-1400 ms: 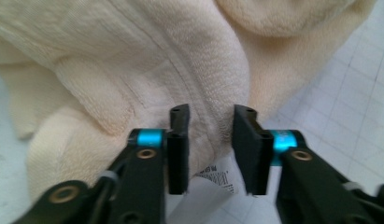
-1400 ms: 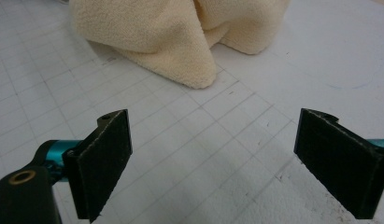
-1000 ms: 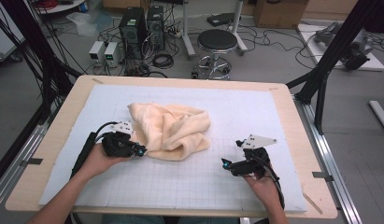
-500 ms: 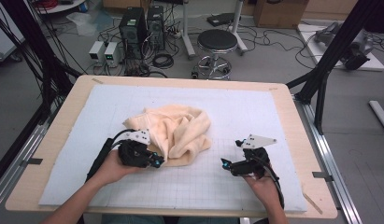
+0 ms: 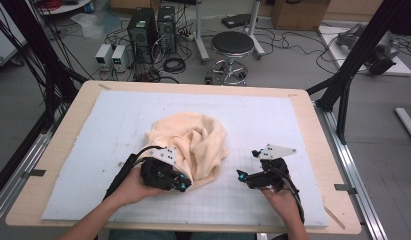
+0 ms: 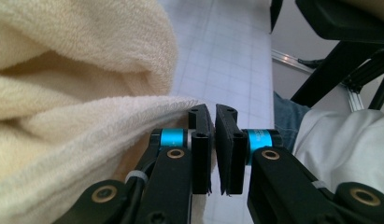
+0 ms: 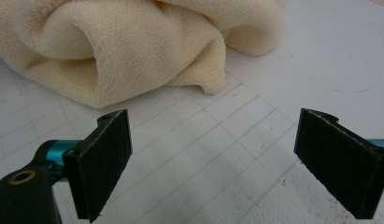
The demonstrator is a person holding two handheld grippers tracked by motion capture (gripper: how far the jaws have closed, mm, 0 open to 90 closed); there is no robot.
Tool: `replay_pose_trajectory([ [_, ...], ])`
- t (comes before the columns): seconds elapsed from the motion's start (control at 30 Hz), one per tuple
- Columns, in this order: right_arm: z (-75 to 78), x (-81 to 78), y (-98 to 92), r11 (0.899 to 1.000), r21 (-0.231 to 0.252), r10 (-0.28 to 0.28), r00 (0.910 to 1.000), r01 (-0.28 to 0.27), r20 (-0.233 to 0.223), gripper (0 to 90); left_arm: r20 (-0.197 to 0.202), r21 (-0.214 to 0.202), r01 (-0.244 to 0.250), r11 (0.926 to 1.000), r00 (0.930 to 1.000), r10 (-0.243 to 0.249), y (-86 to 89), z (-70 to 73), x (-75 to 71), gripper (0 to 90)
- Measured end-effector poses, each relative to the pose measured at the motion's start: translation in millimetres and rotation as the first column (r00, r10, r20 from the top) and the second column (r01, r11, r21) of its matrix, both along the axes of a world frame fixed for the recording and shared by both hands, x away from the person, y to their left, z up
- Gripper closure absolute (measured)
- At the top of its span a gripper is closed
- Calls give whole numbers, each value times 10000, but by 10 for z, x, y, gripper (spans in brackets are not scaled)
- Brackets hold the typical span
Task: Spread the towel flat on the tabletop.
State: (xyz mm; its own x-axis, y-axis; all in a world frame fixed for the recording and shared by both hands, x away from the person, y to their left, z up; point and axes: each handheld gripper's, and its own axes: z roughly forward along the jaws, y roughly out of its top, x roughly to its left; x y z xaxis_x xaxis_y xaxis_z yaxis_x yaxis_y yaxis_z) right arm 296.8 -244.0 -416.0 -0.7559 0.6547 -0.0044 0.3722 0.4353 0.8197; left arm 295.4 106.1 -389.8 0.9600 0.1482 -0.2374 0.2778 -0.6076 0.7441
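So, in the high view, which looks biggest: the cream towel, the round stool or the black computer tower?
1. cream towel, clearly largest, though it lies nearest the camera.
2. round stool and black computer tower look about alike; both stand farther off, so no ranking.

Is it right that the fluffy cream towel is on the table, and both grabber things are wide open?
Not quite. The towel does lie on the table, but only the right gripper is wide open. The left gripper view shows the left gripper with its jaws nearly together, beside the towel's edge.

Cream towel (image 5: 193, 145), white gridded mat (image 5: 273, 125)
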Motion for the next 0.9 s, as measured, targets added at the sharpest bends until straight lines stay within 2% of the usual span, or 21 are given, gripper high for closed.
replay_pose_trajectory([
  [0.1,1,-7,4,10000,23,6,10000,-6,-63,106,81,98,38,9999,10000,-39,-14,0,1,816],
  [0.13,1,-7,4,10000,23,6,10000,-6,-63,106,16,18,0,10000,10000,0,-11,-3,0,816],
  [0.17,0,-6,6,10000,14,48,10000,-47,-53,106,32,-20,-10,10000,10000,10,9,9,5,756],
  [0.33,-3,-3,7,9999,-29,97,9999,-97,-62,106,448,-85,-489,9988,9978,492,160,120,15,685],
  [0.4,-4,-5,13,9999,-44,97,9999,-97,-63,106,541,-348,-774,9964,9954,792,249,168,33,658],
  [0.53,-6,-13,35,9998,-53,165,9998,-166,-74,106,806,-536,-1400,9887,9863,1441,425,241,83,617],
  [0.63,7,-29,91,9994,28,356,9994,-356,-26,107,922,-711,-1938,9785,9755,1999,569,268,140,573],
  [0.8,18,-47,177,9983,17,583,9983,-583,22,107,1296,-563,-2505,9665,9580,2559,716,237,215,534],
  [0.83,19,-50,208,9976,63,692,9976,-692,-61,107,1316,-574,-2668,9620,9532,2722,753,220,238,517],
  [0.9,21,-53,238,9972,145,733,9973,-731,-90,108,1208,-587,-2848,9568,9494,2900,813,198,288,501],
])
